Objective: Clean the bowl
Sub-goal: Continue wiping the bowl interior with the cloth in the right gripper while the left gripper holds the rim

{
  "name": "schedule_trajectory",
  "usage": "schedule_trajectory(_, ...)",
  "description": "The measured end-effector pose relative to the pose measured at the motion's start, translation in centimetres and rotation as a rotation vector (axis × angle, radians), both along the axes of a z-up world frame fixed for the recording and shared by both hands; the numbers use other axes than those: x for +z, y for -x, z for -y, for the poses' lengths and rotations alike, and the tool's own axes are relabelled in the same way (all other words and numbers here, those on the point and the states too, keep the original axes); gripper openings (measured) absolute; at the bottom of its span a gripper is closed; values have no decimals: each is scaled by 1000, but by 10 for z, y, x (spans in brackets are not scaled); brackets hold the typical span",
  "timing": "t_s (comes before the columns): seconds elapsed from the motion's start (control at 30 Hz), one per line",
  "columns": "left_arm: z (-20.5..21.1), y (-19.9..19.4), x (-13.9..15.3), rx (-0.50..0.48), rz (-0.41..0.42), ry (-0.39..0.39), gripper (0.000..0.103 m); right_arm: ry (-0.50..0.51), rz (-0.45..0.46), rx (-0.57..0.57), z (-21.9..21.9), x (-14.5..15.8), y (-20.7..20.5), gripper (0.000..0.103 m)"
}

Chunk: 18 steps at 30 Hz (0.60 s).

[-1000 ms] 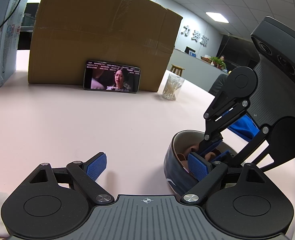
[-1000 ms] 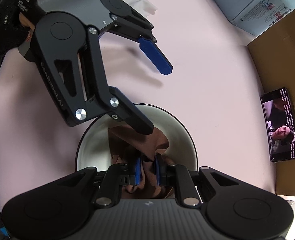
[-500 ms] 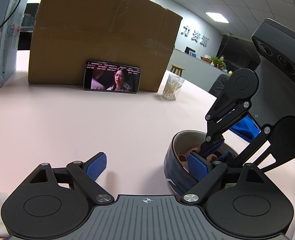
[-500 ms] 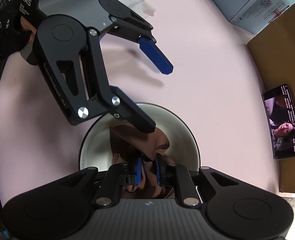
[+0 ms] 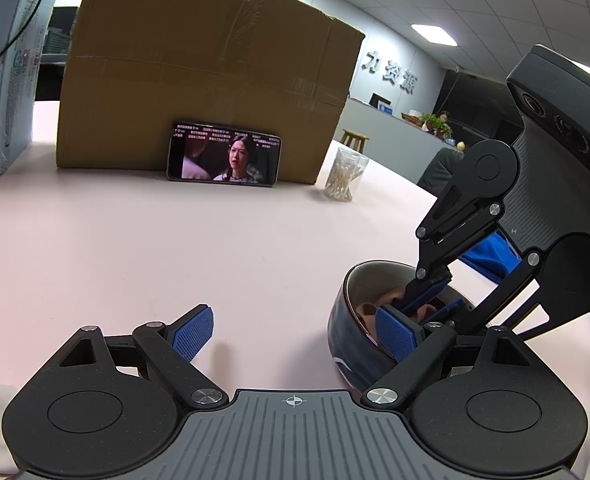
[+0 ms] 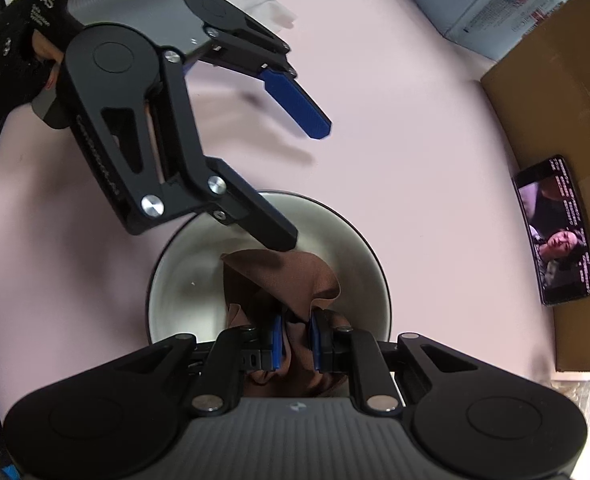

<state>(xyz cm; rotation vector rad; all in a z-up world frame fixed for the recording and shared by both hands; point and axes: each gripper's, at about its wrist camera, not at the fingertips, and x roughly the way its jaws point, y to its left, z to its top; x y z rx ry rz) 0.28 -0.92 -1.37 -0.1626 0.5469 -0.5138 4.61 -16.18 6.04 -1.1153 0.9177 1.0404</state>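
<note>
While the left gripper (image 5: 301,330) hangs wide apart, one pad over the bowl (image 6: 183,292) rim at about three o'clock, the right gripper (image 6: 293,342) pinches a brown cloth (image 6: 295,276) inside the bowl on the pink table (image 5: 175,248).

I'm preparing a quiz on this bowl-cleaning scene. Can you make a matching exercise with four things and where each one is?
Things:
1. brown cloth
2. phone
3. jar of cotton swabs
4. bowl

Places:
A. propped against the cardboard box
B. beside the box's right corner
C. pinched in the right tongs
D. on the pink table, one finger of the left tongs inside its rim

Pairs: 1-C, 2-A, 3-B, 4-D
</note>
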Motion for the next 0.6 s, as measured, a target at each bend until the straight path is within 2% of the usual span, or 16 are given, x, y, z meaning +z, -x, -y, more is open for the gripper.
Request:
schedule_trajectory(0.13, -1, -2, -1, 0, -1, 1, 90, -18, 25, 5, -5, -1, -2, 15)
schedule_trajectory(0.3, -2, -2, -2, 0, 0, 1, 90, 5, 60, -12, -3, -3, -5, 15)
schedule_trajectory(0.6, -4, -2, -2, -1, 0, 0, 90, 49, 46, -14, -2, -4, -2, 16)
